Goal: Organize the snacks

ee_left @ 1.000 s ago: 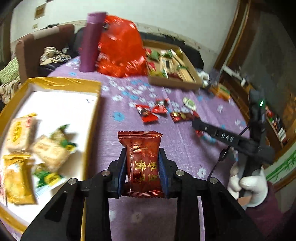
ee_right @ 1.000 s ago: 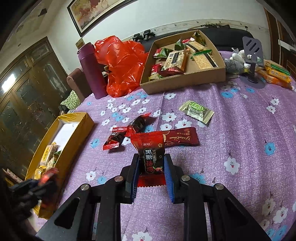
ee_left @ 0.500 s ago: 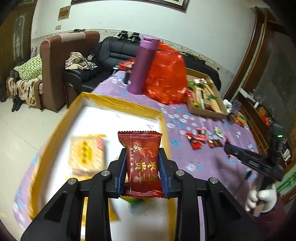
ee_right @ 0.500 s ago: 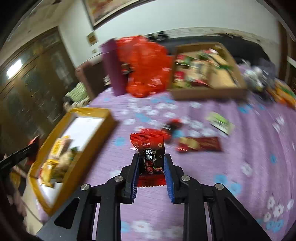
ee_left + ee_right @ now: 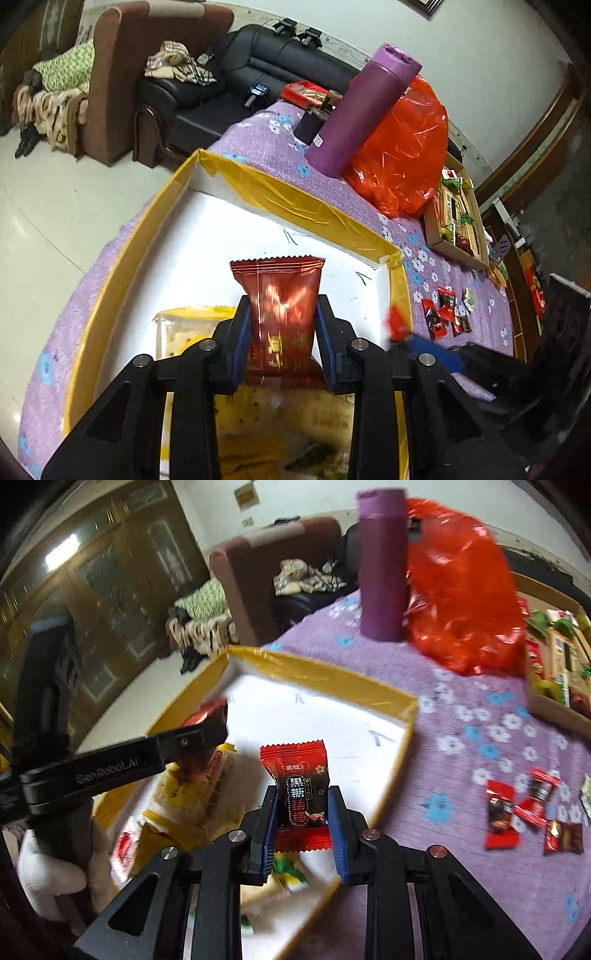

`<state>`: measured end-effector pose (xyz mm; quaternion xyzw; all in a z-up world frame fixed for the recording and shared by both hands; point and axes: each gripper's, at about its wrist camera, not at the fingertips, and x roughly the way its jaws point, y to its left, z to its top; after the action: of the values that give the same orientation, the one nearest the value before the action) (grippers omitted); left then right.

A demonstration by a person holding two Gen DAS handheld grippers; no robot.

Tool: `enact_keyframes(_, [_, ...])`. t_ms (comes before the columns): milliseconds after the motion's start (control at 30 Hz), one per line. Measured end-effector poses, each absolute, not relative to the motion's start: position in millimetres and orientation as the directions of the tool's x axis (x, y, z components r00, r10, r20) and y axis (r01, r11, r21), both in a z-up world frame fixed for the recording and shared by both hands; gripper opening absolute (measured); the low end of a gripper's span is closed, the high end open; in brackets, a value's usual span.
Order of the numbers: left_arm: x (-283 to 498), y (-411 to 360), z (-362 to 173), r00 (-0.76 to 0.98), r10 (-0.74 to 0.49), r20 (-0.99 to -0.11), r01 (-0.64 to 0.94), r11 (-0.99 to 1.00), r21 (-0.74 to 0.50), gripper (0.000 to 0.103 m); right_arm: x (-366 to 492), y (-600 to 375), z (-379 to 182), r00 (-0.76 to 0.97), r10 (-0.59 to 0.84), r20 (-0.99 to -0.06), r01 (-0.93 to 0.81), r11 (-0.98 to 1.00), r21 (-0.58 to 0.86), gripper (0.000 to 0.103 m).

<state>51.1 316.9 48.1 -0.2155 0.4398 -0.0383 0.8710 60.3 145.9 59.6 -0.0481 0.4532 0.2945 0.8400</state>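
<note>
My left gripper (image 5: 282,332) is shut on a dark red snack packet (image 5: 282,314) and holds it over the gold-rimmed box (image 5: 295,199) with a white floor. My right gripper (image 5: 301,819) is shut on a small red and black candy packet (image 5: 299,786), also above the gold-rimmed box (image 5: 332,679). Yellow snack packs (image 5: 184,794) lie in the box's near end. The left gripper shows in the right wrist view (image 5: 207,731) at the left, over the box. The right gripper shows in the left wrist view (image 5: 406,338), blurred. Loose red candies (image 5: 524,812) lie on the purple floral tablecloth (image 5: 461,709).
A purple bottle (image 5: 362,110) and a red plastic bag (image 5: 406,147) stand behind the box. A cardboard tray of snacks (image 5: 458,221) sits at the far right. Sofas stand beyond the table edge.
Both grippers have swung left from the loose candies to above the gold box, each still holding its packet. The right gripper has come close beside the left one.
</note>
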Motion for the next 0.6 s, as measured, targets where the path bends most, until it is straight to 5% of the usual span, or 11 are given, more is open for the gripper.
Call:
enact_keyframes(133, [53.1,318.0,46.8,0.614,-0.292,-0.733,-0.119,0.884,-0.452,0.040,64.2,157.1,45.1,0.408,0.420,-0.810,-0.538,0.828,0.158,0.029])
enact_keyframes(367, [22.4,301.6,70.4,0.658,-0.363,-0.660,-0.063,0.846,-0.529,0.042,71.6,119.5,64.3,0.440,0.471,-0.765,-0.496,0.837,0.231,0.039])
enact_keyframes(467, [-6.6,288.0,89.1,0.698,-0.400,-0.594,-0.018,0.819,-0.573,0.065,80.7,78.3,77.5,0.496,0.443,-0.746,-0.442,0.869,0.222,0.048])
enact_keyframes(600, [-46.0,266.4,104.1,0.730,-0.455,-0.510,0.031,0.768,-0.640,0.073,104.5,10.3,75.8,0.565,0.344,-0.750,-0.313,0.930,0.191,0.050])
